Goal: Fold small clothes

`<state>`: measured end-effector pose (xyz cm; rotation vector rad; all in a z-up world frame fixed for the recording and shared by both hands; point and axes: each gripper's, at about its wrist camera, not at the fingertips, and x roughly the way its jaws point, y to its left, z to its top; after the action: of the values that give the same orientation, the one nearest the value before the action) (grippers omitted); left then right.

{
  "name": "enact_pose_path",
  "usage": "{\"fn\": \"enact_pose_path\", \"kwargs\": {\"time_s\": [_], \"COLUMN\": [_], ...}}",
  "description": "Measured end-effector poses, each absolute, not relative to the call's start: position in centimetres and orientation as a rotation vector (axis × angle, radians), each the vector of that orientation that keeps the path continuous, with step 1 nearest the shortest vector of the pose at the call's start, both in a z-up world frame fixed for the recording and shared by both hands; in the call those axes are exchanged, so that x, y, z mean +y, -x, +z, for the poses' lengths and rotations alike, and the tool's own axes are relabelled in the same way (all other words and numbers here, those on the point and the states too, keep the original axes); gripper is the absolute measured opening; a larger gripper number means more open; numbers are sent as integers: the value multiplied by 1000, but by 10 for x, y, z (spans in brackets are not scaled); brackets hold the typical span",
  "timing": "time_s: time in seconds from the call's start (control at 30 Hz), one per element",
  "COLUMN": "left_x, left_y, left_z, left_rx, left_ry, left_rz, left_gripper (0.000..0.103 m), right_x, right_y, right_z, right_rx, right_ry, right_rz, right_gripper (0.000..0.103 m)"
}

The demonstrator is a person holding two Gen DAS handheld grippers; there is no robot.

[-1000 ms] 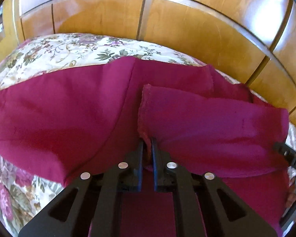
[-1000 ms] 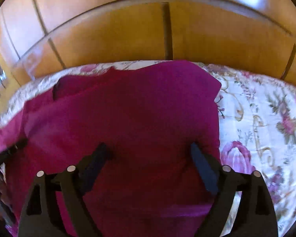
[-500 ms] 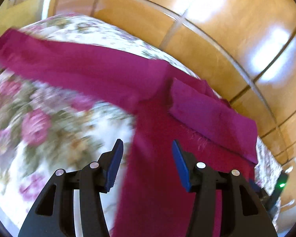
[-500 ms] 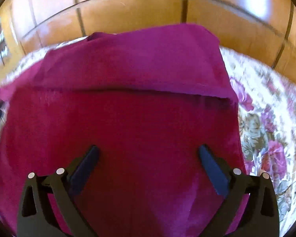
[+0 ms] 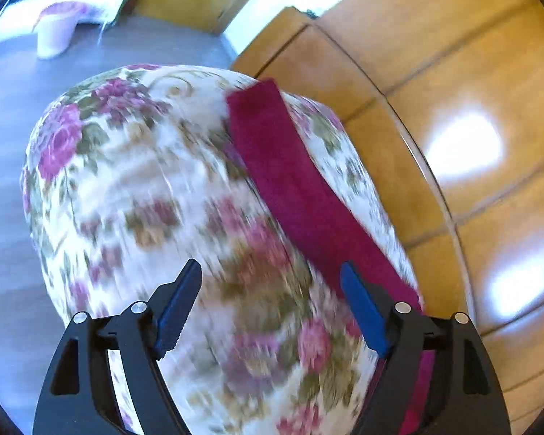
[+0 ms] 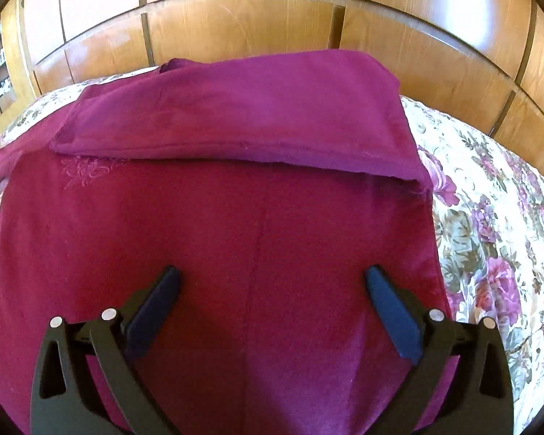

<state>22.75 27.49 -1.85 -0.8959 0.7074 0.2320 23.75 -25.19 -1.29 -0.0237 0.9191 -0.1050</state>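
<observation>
Right gripper (image 6: pixel 272 286): jaws spread wide, nothing between them, hanging over the near body panel of the garment (image 6: pixel 214 246); whether the fingertips touch the cloth cannot be told. Left gripper (image 5: pixel 270 297): jaws likewise wide apart and empty, poised above the bedspread (image 5: pixel 156 188), its right finger just beside the sleeve (image 5: pixel 290 181); that view is motion-blurred.

Garment: dark red top, lying flat on the floral bedspread, body smooth with a centre crease. Faint embroidery (image 6: pixel 85 170) on its left part. Beyond the right gripper, one sleeve (image 6: pixel 243 116) is already laid across the upper body, its edge running straight from side to side.

Second sleeve: stretched out full length over the bedspread in the left view, running away toward the wooden panelling (image 5: pixel 453 127), not yet folded in.

Progress, as judged: first fold done; remaining are the outstretched sleeve, then the body folds. Roughly a quarter to a third complete.

Far: grey floor (image 5: pixel 90 54), pale object (image 5: pixel 54 32), too blurred to identify.
</observation>
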Motion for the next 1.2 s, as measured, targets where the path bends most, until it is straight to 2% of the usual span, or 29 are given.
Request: {"fn": "enact_pose_path", "kwargs": {"time_s": [0.1,0.17,0.23,0.27,0.37,0.47,0.5,0.53,0.57,0.77,0.9,1.07,1.2], "left_x": [308,323,339,342,349,354,356,356,355,307,225,115,34], "left_y": [-246,-257,-270,-277,-297,-316,-323,-329,-334,-329,-313,-299,-297], "left_z": [-21,-22,-22,-22,-22,-27,-28,-29,-30,11,45,48,24], "left_rx": [723,723,725,722,732,767,778,790,802,697,641,681,783], "left_ry": [945,958,956,952,900,847,826,796,774,754,701,621,552], "left_rz": [299,321,322,315,342,362,368,372,368,153,-90,-294,-409], "left_gripper": [77,72,59,55,54,40,30,13,5,5,5,5,5], "right_x": [-249,-248,-246,-245,-244,-244,-244,-244,-244,-244,-244,-246,-248], "right_y": [-238,-239,-239,-239,-240,-240,-240,-240,-240,-241,-241,-240,-241], "right_z": [-13,-14,-15,-15,-16,-16,-16,-16,-16,-18,-18,-18,-17], "right_rx": [912,912,913,913,911,911,912,912,912,909,909,909,910], "right_ry": [33,43,56,60,66,68,68,68,68,71,69,58,42], "right_rz": [-110,-114,-122,-124,-128,-129,-129,-129,-129,-132,-132,-126,-117], "right_gripper": [101,101,101,101,101,101,101,101,101,101,101,101,101]}}
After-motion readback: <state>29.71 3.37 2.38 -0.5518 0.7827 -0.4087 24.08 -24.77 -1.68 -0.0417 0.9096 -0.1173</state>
